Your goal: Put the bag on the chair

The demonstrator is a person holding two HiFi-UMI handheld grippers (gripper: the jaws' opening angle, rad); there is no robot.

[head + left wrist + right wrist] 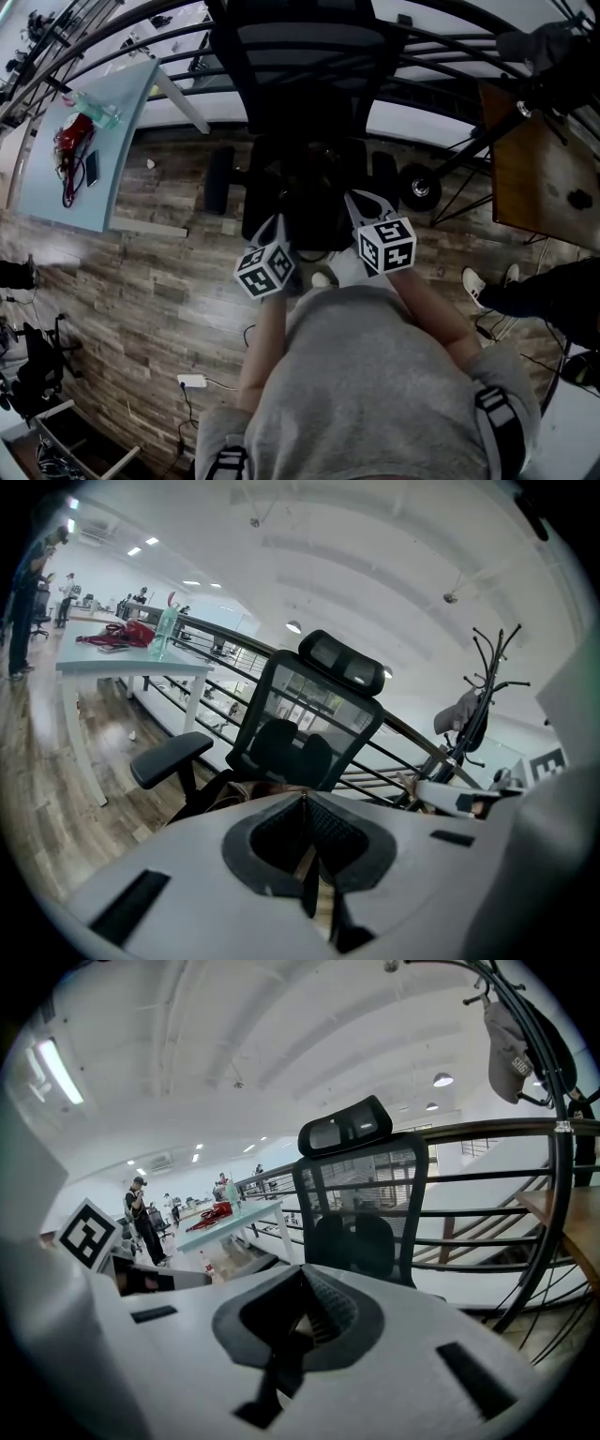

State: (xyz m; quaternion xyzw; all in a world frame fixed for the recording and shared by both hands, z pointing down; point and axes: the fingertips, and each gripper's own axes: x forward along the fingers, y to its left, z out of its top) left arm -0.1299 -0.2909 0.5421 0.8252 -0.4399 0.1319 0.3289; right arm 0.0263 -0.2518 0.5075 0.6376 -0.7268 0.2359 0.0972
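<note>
Bag and grippers at the chair. The bag (239, 793) shows only in part: a brown, leather-like surface in the left gripper view, lying just past the jaws at 12 o'clock and in front of the seat of the black mesh-backed chair (309, 714). In the head view it cannot be told apart from the dark seat, so whether it rests on the seat or hangs above it cannot be told.

The left gripper (302, 797) has its jaws drawn together to a slit, with a thin tan-and-dark strap (306, 866) pinched between them and trailing toward 6 o'clock. The right gripper (302, 1271) is likewise closed down to a narrow gap on a dark strip with a tan edge (281, 1369).

In the head view the left gripper (278, 221) and the right gripper (361, 200) sit side by side, both pointing to 12 o'clock at the chair (300, 56), their tips over the near edge of its seat.

A pale table (66, 187) carrying a red object (73, 136) stands at 10 o'clock, a wooden tabletop (534, 178) at 2 o'clock, and a bystander's white shoe (473, 284) at 3 o'clock.
</note>
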